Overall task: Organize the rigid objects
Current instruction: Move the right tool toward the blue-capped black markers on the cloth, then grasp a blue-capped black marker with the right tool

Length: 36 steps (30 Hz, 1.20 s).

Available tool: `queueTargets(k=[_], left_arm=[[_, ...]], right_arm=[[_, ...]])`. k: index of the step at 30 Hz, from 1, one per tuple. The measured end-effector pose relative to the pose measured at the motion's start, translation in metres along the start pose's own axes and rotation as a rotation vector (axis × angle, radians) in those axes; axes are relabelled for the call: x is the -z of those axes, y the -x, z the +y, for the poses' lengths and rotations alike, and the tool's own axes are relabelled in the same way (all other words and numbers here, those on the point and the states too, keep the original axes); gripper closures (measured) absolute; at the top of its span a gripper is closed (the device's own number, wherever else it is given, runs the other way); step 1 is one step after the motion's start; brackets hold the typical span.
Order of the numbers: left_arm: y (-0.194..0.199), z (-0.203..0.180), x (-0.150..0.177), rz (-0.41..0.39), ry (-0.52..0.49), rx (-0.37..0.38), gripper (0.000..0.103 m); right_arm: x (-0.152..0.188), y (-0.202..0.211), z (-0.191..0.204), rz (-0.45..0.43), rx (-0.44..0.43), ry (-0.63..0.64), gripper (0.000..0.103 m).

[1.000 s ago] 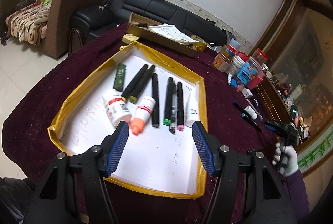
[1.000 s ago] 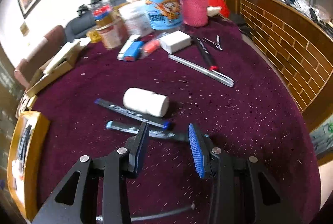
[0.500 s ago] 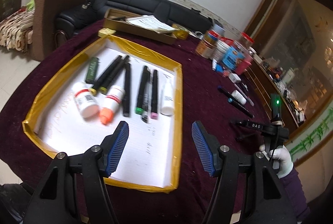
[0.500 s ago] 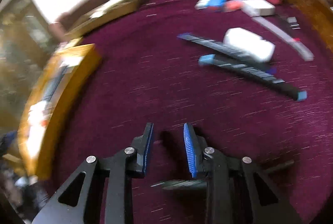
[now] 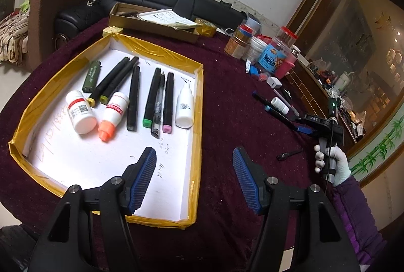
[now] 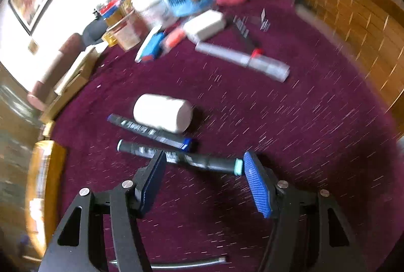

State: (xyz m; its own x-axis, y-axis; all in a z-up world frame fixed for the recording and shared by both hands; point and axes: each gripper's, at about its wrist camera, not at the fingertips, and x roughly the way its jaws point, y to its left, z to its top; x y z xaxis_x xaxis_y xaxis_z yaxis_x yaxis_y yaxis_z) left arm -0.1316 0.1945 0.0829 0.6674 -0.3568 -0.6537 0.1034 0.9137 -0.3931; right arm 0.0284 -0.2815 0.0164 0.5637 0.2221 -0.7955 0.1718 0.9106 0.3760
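Our right gripper (image 6: 202, 166) has just been spreading its jaws, and the teal-capped marker (image 6: 176, 158) lies crosswise at their tips, not pinched. Just past it sit the blue-capped marker (image 6: 151, 130) and a white bottle (image 6: 162, 115) on its side, touching that marker. Our left gripper (image 5: 194, 181) hangs half open and empty over the near corner of the yellow-taped tray (image 5: 199, 120), where ahead of it markers, bottles and a green lighter (image 5: 91, 76) lie in a row. We judge most is sorted; these three remain, maybe more beyond.

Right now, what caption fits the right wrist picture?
Open right hand-held gripper reaching for a teal-capped marker on the maroon tablecloth.
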Motion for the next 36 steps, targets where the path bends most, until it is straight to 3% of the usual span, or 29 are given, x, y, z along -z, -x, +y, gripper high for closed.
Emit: queueTargets(k=[2, 4, 6, 14, 16, 19, 21, 23, 25, 33, 34, 36], left_arm=[[0.0, -0.003, 0.0, 0.0, -0.004, 0.004, 0.041], [0.0, -0.006, 0.0, -0.001, -0.007, 0.006, 0.041], [-0.001, -0.009, 0.0, 0.004, -0.011, 0.014, 0.041], [-0.007, -0.017, 0.002, 0.033, -0.028, 0.051, 0.041], [-0.005, -0.017, 0.002, 0.03, -0.028, 0.061, 0.041], [-0.004, -0.017, 0.001, 0.022, -0.025, 0.069, 0.041], [-0.005, -0.017, 0.002, 0.026, -0.027, 0.074, 0.041], [-0.005, -0.017, 0.004, 0.033, -0.027, 0.079, 0.041], [-0.004, -0.018, 0.005, 0.035, -0.031, 0.078, 0.041], [-0.005, -0.023, 0.005, 0.034, -0.038, 0.062, 0.041], [-0.005, -0.023, 0.005, 0.036, -0.04, 0.06, 0.041], [-0.008, -0.026, 0.005, 0.041, -0.045, 0.055, 0.041]], right_arm=[[0.009, 0.002, 0.013, 0.007, -0.023, 0.023, 0.048], [0.014, -0.003, 0.026, 0.043, -0.059, 0.051, 0.067], [0.025, -0.007, 0.047, 0.084, -0.099, 0.104, 0.075], [0.098, -0.009, 0.146, 0.237, -0.239, 0.448, 0.077], [0.1, 0.0, 0.151, 0.227, -0.253, 0.462, 0.077], [0.081, 0.021, 0.14, 0.083, -0.158, 0.416, 0.071], [0.058, 0.028, 0.124, -0.034, -0.035, 0.373, 0.06], [0.037, 0.028, 0.107, -0.101, 0.086, 0.338, 0.057], [0.021, 0.019, 0.095, -0.105, 0.15, 0.315, 0.057], [0.007, -0.025, 0.083, -0.037, 0.237, 0.309, 0.057], [0.008, -0.028, 0.083, -0.03, 0.233, 0.312, 0.062], [0.01, -0.032, 0.087, -0.001, 0.208, 0.307, 0.081]])
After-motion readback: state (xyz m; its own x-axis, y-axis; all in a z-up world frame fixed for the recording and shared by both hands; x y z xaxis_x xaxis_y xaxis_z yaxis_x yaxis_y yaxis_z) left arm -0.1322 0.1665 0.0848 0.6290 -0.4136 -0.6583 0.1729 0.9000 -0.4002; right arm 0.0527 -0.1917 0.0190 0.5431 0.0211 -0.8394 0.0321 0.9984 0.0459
